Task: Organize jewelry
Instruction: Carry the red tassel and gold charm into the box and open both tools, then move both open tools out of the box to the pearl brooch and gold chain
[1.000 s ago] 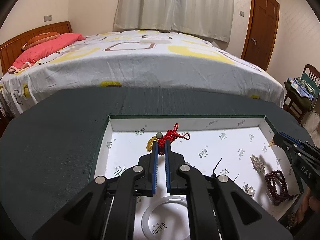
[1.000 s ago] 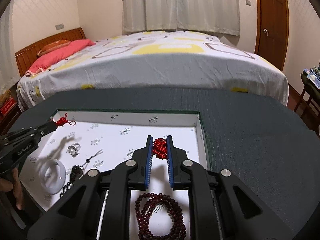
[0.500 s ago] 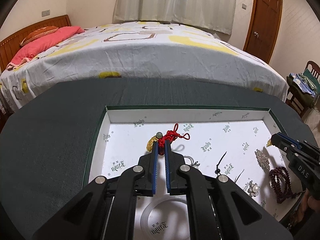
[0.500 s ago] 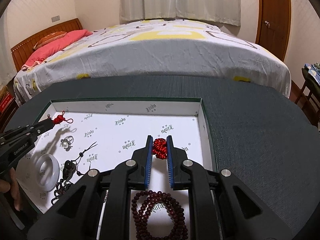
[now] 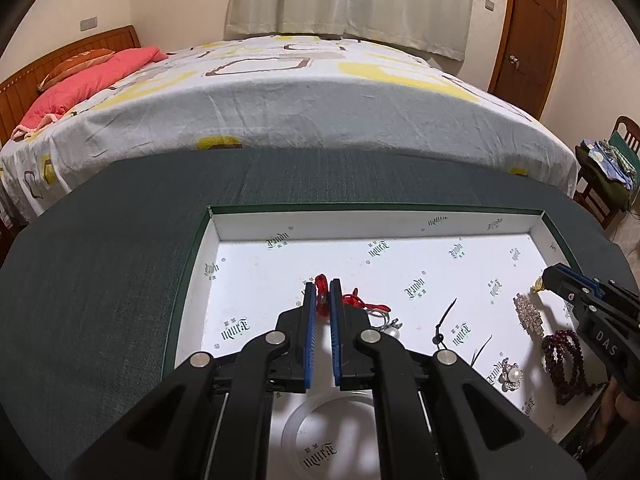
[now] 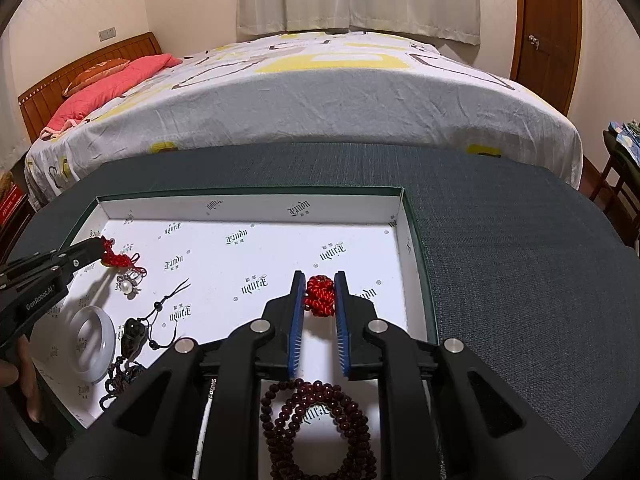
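Observation:
A shallow white-lined box (image 5: 376,222) (image 6: 248,210) lies on the dark green table. My left gripper (image 5: 321,292) is shut on a red knotted cord charm (image 5: 320,298) and holds it low over the box's left part; it also shows in the right wrist view (image 6: 116,256). My right gripper (image 6: 319,286) is shut on a second red knotted cord (image 6: 320,296) near the box's right wall; a gold bit (image 5: 538,287) shows at its tip in the left wrist view.
In the box lie a pearl ring (image 5: 390,330) (image 6: 128,286), a white bangle (image 6: 90,338) (image 5: 320,436), a dark pendant on black cord (image 6: 134,332), a crystal brooch (image 5: 528,314), a pearl earring (image 5: 510,374) and dark red beads (image 6: 320,420) (image 5: 564,360). A bed stands beyond the table.
My left gripper has dropped lower toward the box floor with the red charm, which now trails beside the pearl ring. My right gripper has held its red cord nearly still.

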### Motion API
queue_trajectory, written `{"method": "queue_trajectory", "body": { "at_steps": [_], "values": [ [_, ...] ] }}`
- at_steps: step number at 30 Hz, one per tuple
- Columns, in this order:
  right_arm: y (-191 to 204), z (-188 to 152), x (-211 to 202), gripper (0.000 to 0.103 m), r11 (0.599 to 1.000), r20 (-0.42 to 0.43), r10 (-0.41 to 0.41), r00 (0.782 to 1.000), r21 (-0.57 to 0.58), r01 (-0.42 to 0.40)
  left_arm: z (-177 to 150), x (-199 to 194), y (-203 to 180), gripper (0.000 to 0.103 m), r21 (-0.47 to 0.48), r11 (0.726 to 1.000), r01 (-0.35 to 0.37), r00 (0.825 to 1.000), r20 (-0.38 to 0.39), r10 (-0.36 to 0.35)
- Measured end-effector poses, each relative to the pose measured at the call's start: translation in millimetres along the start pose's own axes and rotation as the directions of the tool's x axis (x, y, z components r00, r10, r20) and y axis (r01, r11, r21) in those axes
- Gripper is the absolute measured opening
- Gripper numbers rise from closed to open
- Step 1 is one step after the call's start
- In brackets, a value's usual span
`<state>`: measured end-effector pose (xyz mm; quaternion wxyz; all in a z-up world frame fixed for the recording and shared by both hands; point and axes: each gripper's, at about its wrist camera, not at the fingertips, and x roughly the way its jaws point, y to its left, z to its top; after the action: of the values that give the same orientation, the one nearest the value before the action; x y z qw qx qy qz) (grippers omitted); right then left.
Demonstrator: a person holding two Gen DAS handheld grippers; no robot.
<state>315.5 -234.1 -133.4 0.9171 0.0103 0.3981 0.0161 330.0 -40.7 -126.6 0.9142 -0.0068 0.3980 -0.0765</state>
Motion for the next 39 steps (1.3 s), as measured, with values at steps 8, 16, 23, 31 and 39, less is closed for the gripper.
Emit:
{"method": "queue_trajectory", "body": {
  "at_steps": [8, 16, 23, 31, 39],
  "values": [
    [-1, 1, 0, 0.024, 1.0, 0.001, 0.002, 1.0, 0.006, -0.002, 0, 0, 0, 0.008, 0.0, 1.0, -0.001, 1.0, -0.002, 0.001],
    [-2, 0, -2, 0.029, 1.0, 0.01, 0.002, 1.0, 0.012, -0.002, 0, -1, 1, 0.014, -0.005, 1.0, -0.004, 1.0, -0.005, 0.004],
    [-3, 0, -3, 0.031, 1.0, 0.01, 0.005, 1.0, 0.016, -0.005, 0, -10, 3, 0.057, -0.019, 1.0, -0.005, 0.999, 0.035, 0.006],
    [-3, 1, -7, 0.043, 1.0, 0.025, 0.011, 1.0, 0.018, -0.011, -1, -15, 0, 0.07, -0.007, 1.0, -0.014, 0.998, 0.056, 0.014],
    [5, -2, -23, 0.05, 1.0, 0.062, 0.025, 0.998, 0.012, -0.026, -6, -35, 1, 0.072, -0.031, 0.999, -0.009, 0.994, 0.113, 0.013]
  ]
}}
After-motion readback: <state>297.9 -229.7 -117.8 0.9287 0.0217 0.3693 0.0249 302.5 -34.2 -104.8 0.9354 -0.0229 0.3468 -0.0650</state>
